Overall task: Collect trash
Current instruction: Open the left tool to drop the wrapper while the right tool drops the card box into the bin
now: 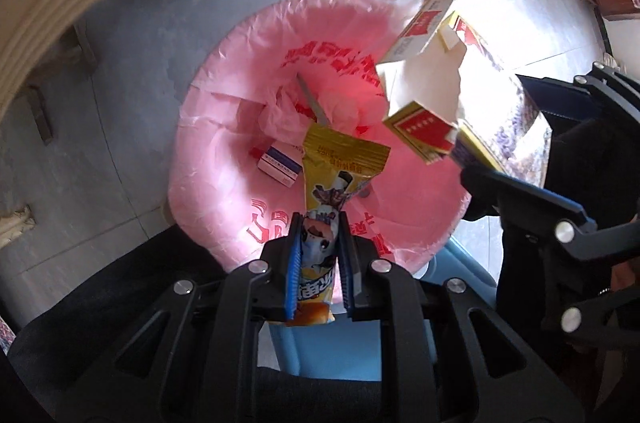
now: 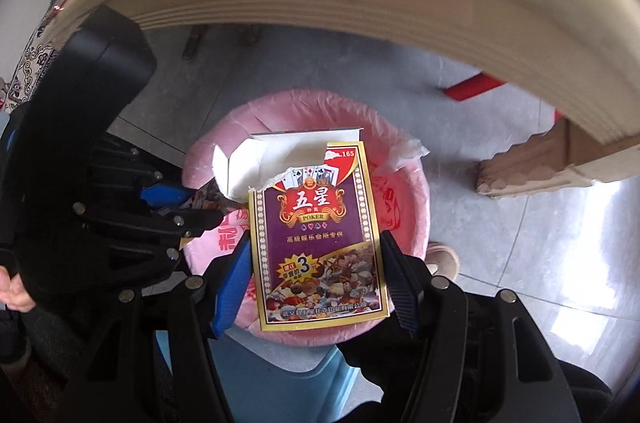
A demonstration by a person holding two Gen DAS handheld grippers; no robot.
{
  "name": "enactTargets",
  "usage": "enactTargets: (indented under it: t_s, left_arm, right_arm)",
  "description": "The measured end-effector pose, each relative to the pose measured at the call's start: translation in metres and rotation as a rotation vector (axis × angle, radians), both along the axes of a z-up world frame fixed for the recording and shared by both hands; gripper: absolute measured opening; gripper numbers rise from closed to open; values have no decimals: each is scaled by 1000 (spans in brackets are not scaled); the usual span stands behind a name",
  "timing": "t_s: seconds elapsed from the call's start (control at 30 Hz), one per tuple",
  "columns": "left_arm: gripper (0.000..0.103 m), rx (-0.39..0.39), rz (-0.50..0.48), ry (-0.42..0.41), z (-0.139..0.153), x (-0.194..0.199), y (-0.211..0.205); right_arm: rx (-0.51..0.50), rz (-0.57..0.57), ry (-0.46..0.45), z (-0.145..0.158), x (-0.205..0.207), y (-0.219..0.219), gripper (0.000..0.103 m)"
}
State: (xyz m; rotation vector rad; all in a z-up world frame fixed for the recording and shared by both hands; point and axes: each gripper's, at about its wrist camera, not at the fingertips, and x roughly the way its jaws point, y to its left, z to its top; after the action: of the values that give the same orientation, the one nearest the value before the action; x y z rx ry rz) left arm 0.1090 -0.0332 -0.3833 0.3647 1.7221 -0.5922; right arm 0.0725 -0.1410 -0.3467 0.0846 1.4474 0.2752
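Hanging over pink-lined bin (image 1: pixel 240 127) | wrapper (image 1: pixel 332 183) pinched in left hand-held gripper (image 1: pixel 318 263)

right gripper (image 2: pixel 316 275) | clamps card box (image 2: pixel 316 239) | above pink-lined bin (image 2: pixel 404 183)

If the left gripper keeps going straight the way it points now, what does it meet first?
Most likely the pink bag lining the bin. The left gripper, shut on the yellow snack wrapper, points down into its mouth, towards the small blue-and-white box inside. Depth is hard to judge.
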Motion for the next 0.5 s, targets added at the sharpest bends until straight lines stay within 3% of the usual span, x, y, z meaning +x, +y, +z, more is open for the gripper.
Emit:
enactTargets:
  t_s: [0.33,0.4,0.5]
  left_arm:
    - [17,58,45,64,-39,15,7]
    - [21,66,38,57,-42,16,6]
    - [35,66,49,62,-44,18,8]
  right_arm:
    - [38,11,146,-65,1,4,61]
    - [33,31,168,-76,0,7,61]
    - [39,53,190,-84,-1,11,62]
